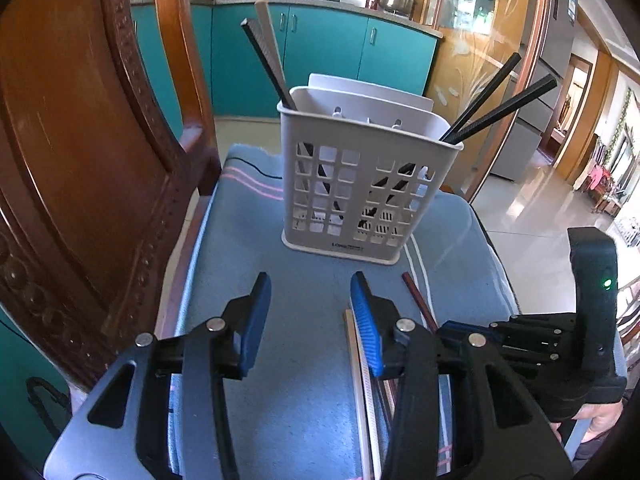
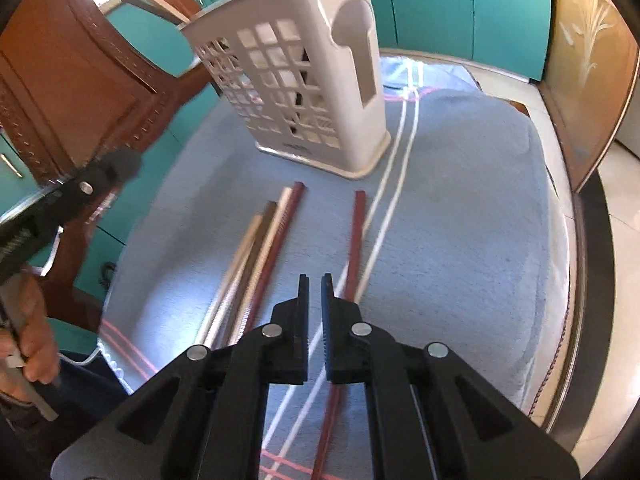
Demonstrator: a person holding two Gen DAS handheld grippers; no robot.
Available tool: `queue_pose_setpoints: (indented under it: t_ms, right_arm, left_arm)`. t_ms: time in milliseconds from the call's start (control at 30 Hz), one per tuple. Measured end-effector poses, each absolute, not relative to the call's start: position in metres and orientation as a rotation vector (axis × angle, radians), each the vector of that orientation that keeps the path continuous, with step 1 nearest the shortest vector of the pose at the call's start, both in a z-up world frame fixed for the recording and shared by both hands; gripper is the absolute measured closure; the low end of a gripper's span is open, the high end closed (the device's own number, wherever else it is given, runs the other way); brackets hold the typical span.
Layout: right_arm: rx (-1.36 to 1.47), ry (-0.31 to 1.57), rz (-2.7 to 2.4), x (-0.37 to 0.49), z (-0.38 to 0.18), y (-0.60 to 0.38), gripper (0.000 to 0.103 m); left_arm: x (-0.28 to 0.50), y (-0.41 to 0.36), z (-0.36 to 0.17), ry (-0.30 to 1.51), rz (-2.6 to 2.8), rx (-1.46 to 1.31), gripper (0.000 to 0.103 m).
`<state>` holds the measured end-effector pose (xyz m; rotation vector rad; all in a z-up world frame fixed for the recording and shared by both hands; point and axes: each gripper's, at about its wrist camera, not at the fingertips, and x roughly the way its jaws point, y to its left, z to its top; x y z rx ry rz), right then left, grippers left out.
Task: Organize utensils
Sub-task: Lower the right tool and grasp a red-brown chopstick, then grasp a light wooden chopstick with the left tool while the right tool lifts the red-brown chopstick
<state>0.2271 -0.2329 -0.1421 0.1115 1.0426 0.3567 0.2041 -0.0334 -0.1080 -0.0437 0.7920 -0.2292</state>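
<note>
White slotted holder [image 1: 352, 184] stands upright at twelve o'clock, black chopsticks [image 1: 492, 96] leaning inside; loose chopsticks [image 2: 256, 256] lie flat at six.

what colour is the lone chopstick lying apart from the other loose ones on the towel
Dark red chopstick, lying along the towel's white stripes; the right wrist view shows it best.
</note>
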Motion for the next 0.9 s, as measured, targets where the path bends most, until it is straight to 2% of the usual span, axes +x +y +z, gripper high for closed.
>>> queue_pose_setpoints:
  t_ms: [167,333,667,800,900]
  right_arm:
    - [0.091,1.058,0.279,0.234,-0.146,-0.238,0.097]
    - [0.121,1.055,0.250,0.239,-0.151,-0.237,0.092]
    - [0.131,1.055,0.246,0.241,-0.153,-0.235,0.091]
    - [0.137,1.055,0.242,0.241,-0.153,-0.237,0.091]
    - [0.139,1.053,0.245,0.241,-0.153,-0.238,0.091]
  left_arm:
    - [0.209,-0.036,-0.121,0.870,-0.271,-0.042,0.052]
    - [0.217,-0.044,-0.144,0.973,-0.324,-0.072,0.052]
    - [0.220,-0.072,-0.192,1.115,-0.332,0.027,0.050]
    - [0.218,-0.073,-0.194,1.112,-0.324,0.060,0.057]
    - [0.218,-0.068,-0.191,1.111,-0.335,0.031,0.066]
